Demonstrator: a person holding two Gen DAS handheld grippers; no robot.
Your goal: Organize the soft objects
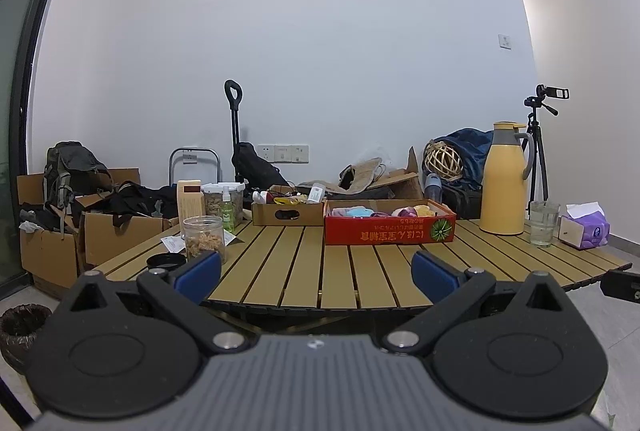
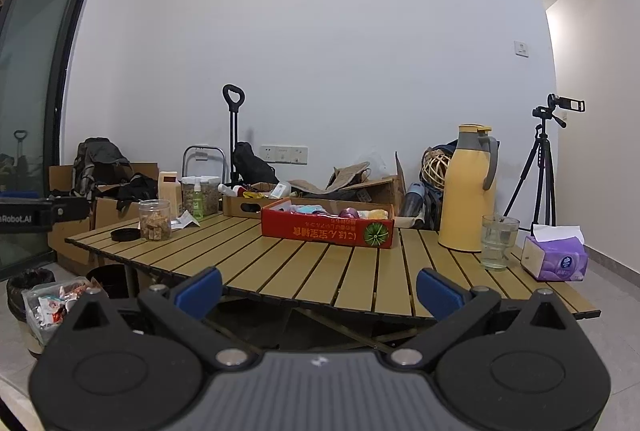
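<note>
both tools hang just off the near edge of the slatted table (image 1: 304, 263), level with its top and looking across it. the left gripper (image 1: 316, 273) has its blue pads spread wide with nothing between them, and the right gripper (image 2: 318, 289) is likewise released and empty.

the soft objects (image 1: 360, 211) sit bunched inside the red cardboard box (image 1: 390, 229), which stands toward the far edge of the table, its long side running roughly parallel to the near edge. pink, blue, purple and yellow lumps show above its rim; what each one is cannot be told from here.

from the left tool the box lies almost dead ahead, a touch to the right, across bare slats. from the right tool it lies ahead too but angled, its right-hand corner turned nearer. neither tool looks clearly closer; the left one seems the more squarely lined up with the box's long side, so it probably has the straighter run in.

the yellow thermos jug (image 2: 468, 191), the glass (image 2: 498, 241) and the tissue pack (image 2: 556, 257) stand toward the right edge, well apart from the box's middle, though the jug stands near its right end on the right tool's side.
</note>
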